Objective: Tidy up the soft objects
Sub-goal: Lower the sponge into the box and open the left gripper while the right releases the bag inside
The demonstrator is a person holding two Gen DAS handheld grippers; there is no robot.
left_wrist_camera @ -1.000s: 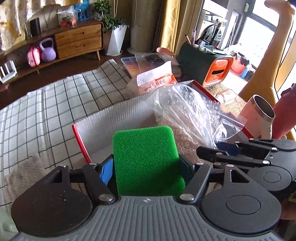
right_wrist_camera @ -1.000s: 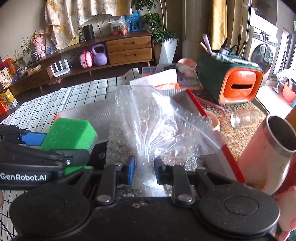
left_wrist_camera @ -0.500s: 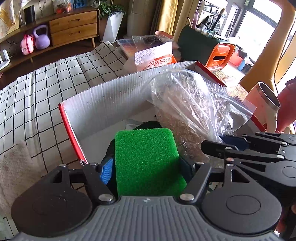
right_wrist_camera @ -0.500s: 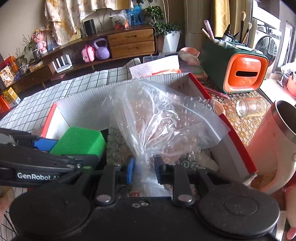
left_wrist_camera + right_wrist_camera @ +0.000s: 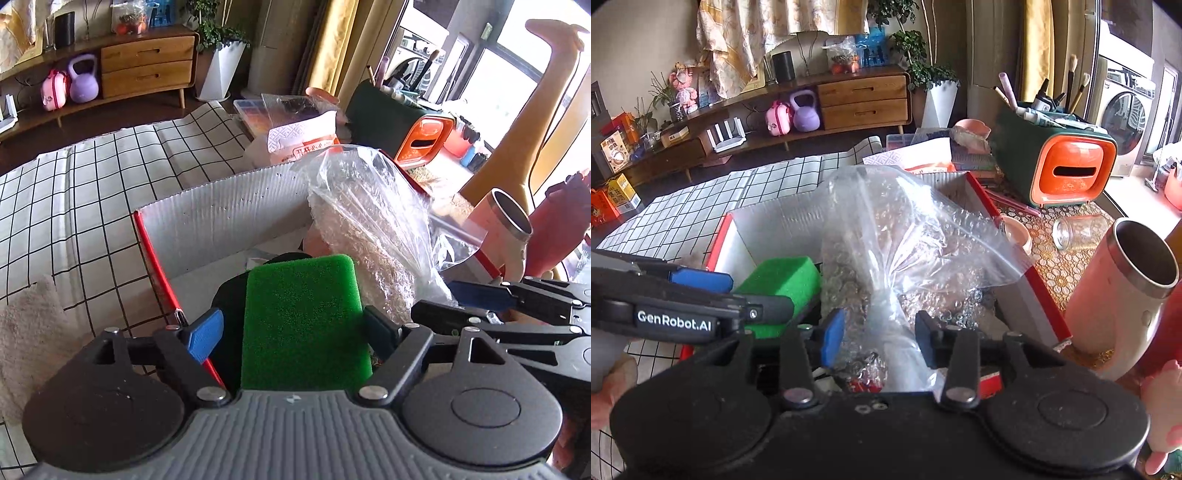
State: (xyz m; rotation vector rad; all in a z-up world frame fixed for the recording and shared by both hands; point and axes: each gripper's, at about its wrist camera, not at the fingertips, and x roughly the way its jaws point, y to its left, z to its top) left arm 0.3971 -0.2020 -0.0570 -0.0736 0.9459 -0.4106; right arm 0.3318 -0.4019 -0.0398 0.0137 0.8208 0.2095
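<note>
Jaws on both grippers have let go since half a second ago: left gripper (image 5: pixel 295 332) now sits spread around the sponge (image 5: pixel 303 325), right gripper (image 5: pixel 877 332) spread around the bag (image 5: pixel 905 251), both resting in the box (image 5: pixel 229 214). Box sits on a checked cloth (image 5: pixel 74 192); cabinet (image 5: pixel 860 99) behind.

One green rectangular foam sponge (image 5: pixel 304 325), one clear plastic zip bag of bubble wrap (image 5: pixel 905 251) and one red-edged white corrugated box (image 5: pixel 221 218) are present, with two black two-finger grippers: the left gripper (image 5: pixel 295 332) and the right gripper (image 5: pixel 875 332). On the wooden sideboard side there are one purple kettlebell (image 5: pixel 804 116), one pink round case (image 5: pixel 777 118) and one white planter (image 5: pixel 940 103). Further items: one green-and-orange brush holder (image 5: pixel 1067 170), one pink steel-rimmed tumbler (image 5: pixel 1123 288), one clear glass jar (image 5: pixel 1080 230) lying on its side, and one beige fuzzy towel (image 5: pixel 29 332).
</note>
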